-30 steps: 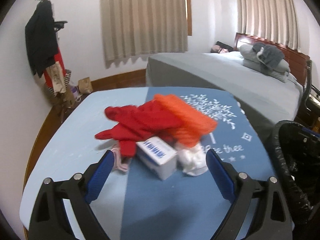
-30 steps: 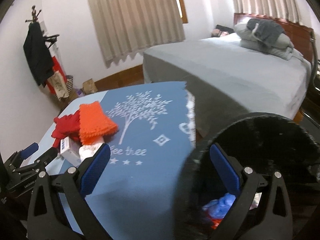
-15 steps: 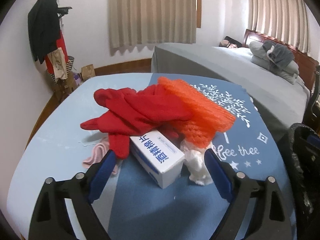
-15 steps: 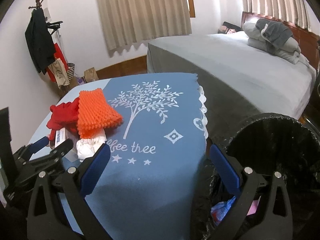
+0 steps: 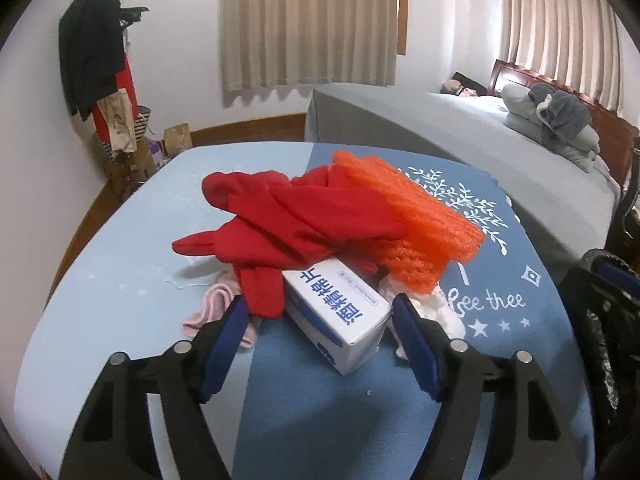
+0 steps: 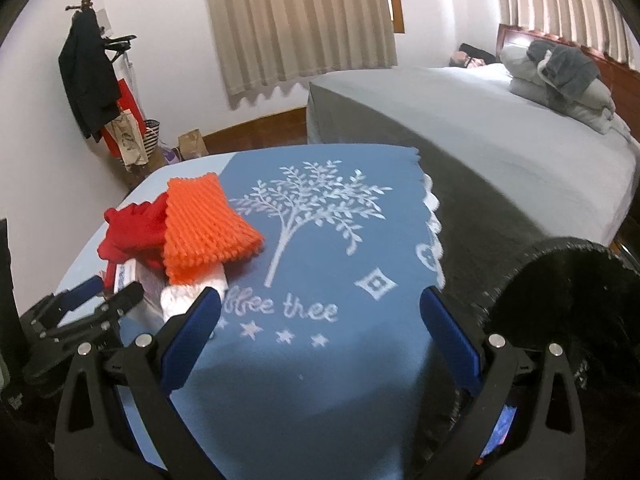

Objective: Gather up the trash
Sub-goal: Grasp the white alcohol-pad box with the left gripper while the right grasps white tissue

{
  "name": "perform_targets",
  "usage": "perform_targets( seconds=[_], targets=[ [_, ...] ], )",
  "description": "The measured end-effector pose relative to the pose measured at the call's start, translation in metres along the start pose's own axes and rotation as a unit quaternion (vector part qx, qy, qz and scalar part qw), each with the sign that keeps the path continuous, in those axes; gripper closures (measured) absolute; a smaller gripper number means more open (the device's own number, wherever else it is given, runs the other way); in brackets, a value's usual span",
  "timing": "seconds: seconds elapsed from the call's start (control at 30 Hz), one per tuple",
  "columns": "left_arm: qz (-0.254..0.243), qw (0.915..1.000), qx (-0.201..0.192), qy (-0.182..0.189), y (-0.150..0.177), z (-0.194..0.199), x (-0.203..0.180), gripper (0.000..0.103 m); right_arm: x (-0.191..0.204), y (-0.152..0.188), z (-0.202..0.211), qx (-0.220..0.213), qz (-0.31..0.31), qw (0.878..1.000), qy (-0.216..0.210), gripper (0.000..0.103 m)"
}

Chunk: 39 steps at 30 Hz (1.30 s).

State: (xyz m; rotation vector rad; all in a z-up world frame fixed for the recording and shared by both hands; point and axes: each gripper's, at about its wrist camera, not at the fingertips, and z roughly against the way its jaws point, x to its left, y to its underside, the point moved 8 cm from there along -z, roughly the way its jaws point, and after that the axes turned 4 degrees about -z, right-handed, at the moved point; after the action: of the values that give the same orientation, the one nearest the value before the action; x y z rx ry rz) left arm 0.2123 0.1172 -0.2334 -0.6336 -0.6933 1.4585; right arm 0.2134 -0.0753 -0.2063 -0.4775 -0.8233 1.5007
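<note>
Partly hidden: white box (image 5: 340,316) under red cloth (image 5: 288,220), orange netting (image 5: 416,224).

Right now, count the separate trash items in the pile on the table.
5 visible: red cloth on top, orange foam net to its right, white box in front, pink cloth at left, white wad at right. More may be hidden underneath.

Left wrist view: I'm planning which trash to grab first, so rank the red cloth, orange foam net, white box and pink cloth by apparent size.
1. red cloth
2. orange foam net
3. white box, nearer the camera, so unsure against the net
4. pink cloth, partly hidden
</note>
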Motion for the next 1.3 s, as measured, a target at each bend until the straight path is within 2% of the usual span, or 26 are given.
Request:
perform_targets(
  seconds=[0.13, 0.3, 0.43, 0.8, 0.97, 1.0, 1.07, 1.17, 1.3],
  targets=[
    [-0.006, 1.0000, 0.003, 0.005, 0.001, 0.001, -0.002, 0.038, 0.009, -0.004, -0.006, 0.001, 0.004, 1.000, -0.005, 0.006],
    [0.004, 0.9999, -0.008, -0.014, 0.001, 0.016, 0.015, 0.038, 0.014, 0.001, -0.011, 0.010, 0.008, 1.000, -0.010, 0.006],
    [0.008, 0.9998, 0.001, -0.018, 0.008, 0.014, 0.018, 0.038, 0.020, 0.009, -0.020, 0.024, 0.005, 1.000, -0.017, 0.006],
    [-0.008, 0.9992, -0.004, -0.039, 0.017, 0.022, 0.041, 0.038, 0.073, 0.031, -0.048, 0.060, 0.032, 0.996, -0.062, 0.010],
    [0.002, 0.9994, -0.004, -0.036, 0.022, 0.024, 0.053, 0.038, 0.089, 0.039, -0.061, 0.089, 0.039, 0.992, -0.082, 0.029],
    [0.003, 0.9994, -0.004, -0.034, 0.022, 0.024, 0.053, 0.038, 0.092, 0.041, -0.064, 0.096, 0.040, 0.990, -0.090, 0.038],
    [0.004, 0.9996, -0.004, -0.029, 0.022, 0.024, 0.052, 0.038, 0.100, 0.043, -0.064, 0.105, 0.048, 0.987, -0.113, 0.065],
    [0.008, 0.9997, -0.002, -0.022, 0.024, 0.024, 0.051, 0.038, 0.107, 0.044, -0.059, 0.106, 0.059, 0.985, -0.125, 0.073],
    [0.005, 0.9999, -0.001, -0.010, 0.025, 0.025, 0.044, 0.037, 0.096, 0.042, -0.046, 0.101, 0.049, 0.987, -0.118, 0.075]
  ],
)
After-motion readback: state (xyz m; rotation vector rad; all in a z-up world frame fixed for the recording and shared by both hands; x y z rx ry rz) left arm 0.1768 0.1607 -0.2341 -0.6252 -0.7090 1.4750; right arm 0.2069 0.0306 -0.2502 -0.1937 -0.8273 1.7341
